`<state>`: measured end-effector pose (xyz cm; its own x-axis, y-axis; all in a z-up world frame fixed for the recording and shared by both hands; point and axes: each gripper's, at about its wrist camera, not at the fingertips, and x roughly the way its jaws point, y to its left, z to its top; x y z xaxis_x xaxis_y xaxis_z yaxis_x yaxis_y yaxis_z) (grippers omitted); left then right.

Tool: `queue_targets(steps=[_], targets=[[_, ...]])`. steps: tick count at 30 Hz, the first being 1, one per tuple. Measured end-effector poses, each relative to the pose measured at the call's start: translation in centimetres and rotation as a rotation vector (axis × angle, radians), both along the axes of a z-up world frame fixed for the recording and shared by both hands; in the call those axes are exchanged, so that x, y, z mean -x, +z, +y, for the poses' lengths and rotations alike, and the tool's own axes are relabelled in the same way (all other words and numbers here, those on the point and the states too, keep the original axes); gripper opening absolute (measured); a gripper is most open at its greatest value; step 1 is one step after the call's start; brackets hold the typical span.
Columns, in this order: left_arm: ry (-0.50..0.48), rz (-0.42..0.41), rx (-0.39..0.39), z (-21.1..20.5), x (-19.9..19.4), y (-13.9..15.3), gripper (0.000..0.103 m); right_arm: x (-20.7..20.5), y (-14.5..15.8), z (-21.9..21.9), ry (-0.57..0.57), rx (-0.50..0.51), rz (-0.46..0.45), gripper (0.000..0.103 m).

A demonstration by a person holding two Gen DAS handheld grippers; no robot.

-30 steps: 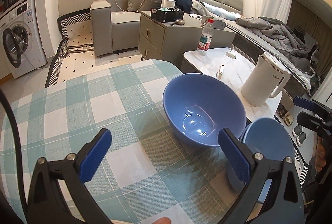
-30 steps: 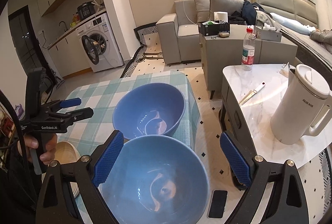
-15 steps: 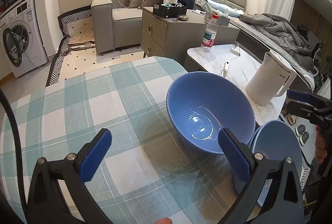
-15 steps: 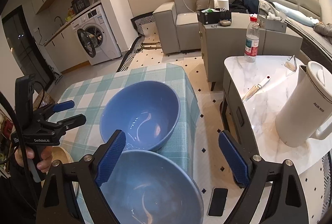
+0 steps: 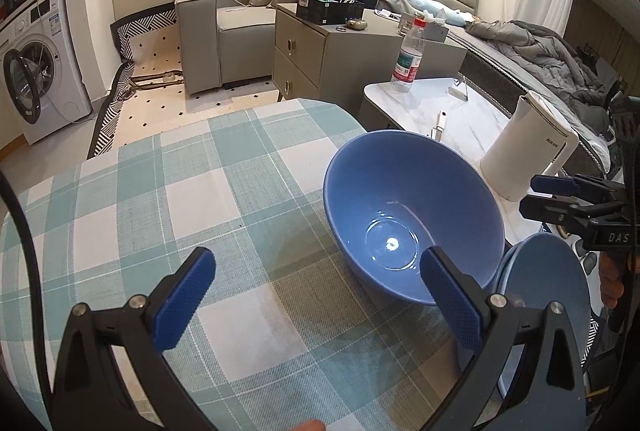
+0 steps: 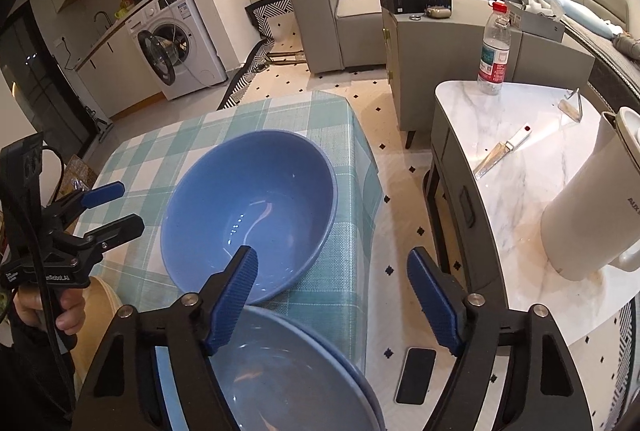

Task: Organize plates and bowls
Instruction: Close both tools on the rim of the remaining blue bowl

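Observation:
A large blue bowl (image 5: 412, 215) sits near the right edge of the checked tablecloth (image 5: 160, 199); it also shows in the right wrist view (image 6: 250, 215). A second blue bowl (image 6: 280, 379) lies below my right gripper (image 6: 332, 295), which is open above its rim. The second bowl shows at the table's right edge in the left wrist view (image 5: 548, 283). My left gripper (image 5: 316, 299) is open and empty, just short of the large bowl. The right gripper shows in the left wrist view (image 5: 560, 197); the left gripper shows in the right wrist view (image 6: 116, 205).
A marble side table (image 6: 520, 159) on the right bears a white kettle (image 6: 592, 207), a water bottle (image 6: 495, 49) and a knife (image 6: 500, 151). A phone (image 6: 416, 375) lies on the floor. A tan dish (image 6: 98, 315) lies at the table's left. A grey cabinet (image 5: 320, 59) and sofa stand behind.
The right gripper has drawn back and up, so the second bowl sits lower in its view. The left gripper has barely moved. Both stay open.

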<state>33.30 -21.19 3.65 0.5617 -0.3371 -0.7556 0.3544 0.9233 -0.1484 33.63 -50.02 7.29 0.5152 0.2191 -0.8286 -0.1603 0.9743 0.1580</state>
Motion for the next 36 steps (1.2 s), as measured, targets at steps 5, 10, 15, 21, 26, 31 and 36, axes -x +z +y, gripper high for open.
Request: queue_targets(steps=[5, 10, 15, 21, 26, 31, 36], targets=[[0.007, 0.021, 0.008, -0.1, -0.5, -0.5, 0.092, -0.9, -1.1, 0.3, 0.009, 0.007, 0.023, 0.069], [-0.008, 0.033, 0.0, -0.5, -0.6, -1.0, 0.088, -1.6, -2.0, 0.4, 0.01, 0.0, 0.048, 0.069], [-0.029, 0.043, -0.003, -1.0, -0.7, -1.6, 0.081, -2.2, -2.4, 0.6, 0.021, 0.01, 0.071, 0.064], [-0.044, 0.078, -0.003, -1.5, -1.1, -2.4, 0.062, -3.0, -2.9, 1.0, 0.035, 0.008, 0.099, 0.056], [-0.052, 0.086, 0.008, -1.8, -1.2, -2.6, 0.056, -3.5, -3.6, 1.4, 0.04, -0.014, 0.136, 0.049], [-0.06, 0.09, 0.017, -2.0, -1.4, -2.6, 0.048, -3.7, -3.8, 1.6, 0.041, -0.006, 0.143, 0.043], [-0.067, 0.094, 0.018, -2.1, -1.4, -2.6, 0.044, -3.8, -3.9, 1.9, 0.059, -0.009, 0.142, 0.039]])
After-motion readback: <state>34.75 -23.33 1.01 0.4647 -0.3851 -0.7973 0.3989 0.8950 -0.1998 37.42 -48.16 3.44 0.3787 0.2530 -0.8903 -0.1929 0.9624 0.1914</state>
